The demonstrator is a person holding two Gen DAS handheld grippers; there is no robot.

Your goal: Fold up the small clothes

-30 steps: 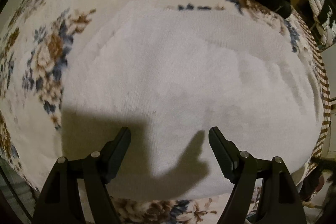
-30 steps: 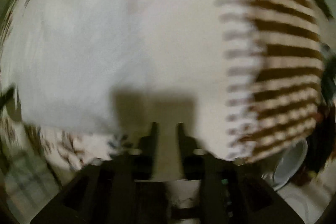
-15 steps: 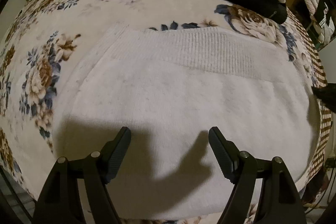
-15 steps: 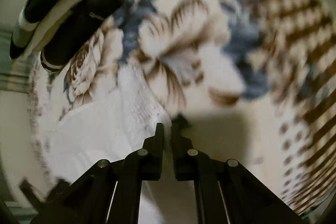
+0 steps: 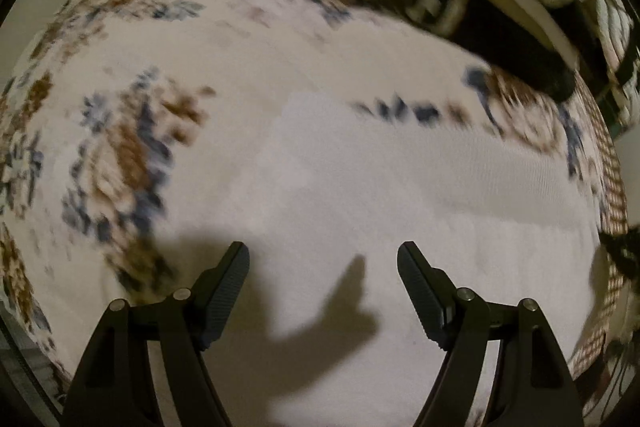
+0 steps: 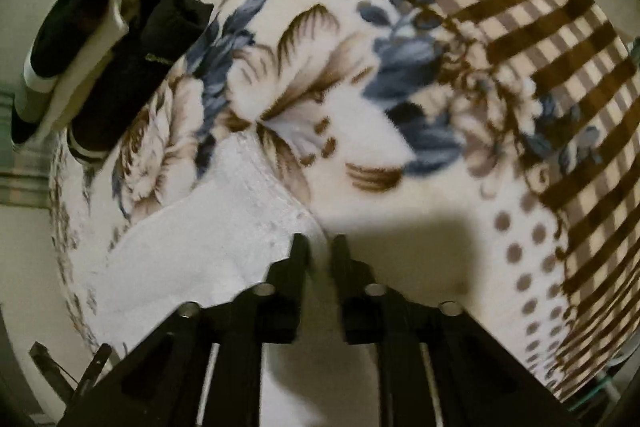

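A white knit garment (image 5: 400,211) lies flat on a floral blanket (image 5: 224,39). My left gripper (image 5: 323,269) is open and empty, hovering above the garment's near part. In the right wrist view the same white garment (image 6: 208,239) lies at the lower left. My right gripper (image 6: 319,247) is shut on the garment's edge, with white cloth showing between its fingers. The tip of the right gripper shows dark at the right edge of the left wrist view (image 5: 620,251).
A pile of folded dark and white clothes (image 5: 508,3) sits at the blanket's far right, and also shows in the right wrist view (image 6: 100,59). The blanket's brown checked border (image 6: 540,39) runs along the right edge. The left view is motion-blurred.
The left gripper has shifted, with more blanket now visible beyond the garment. The right gripper stays shut on the garment's edge and has moved only slightly since half a second ago.
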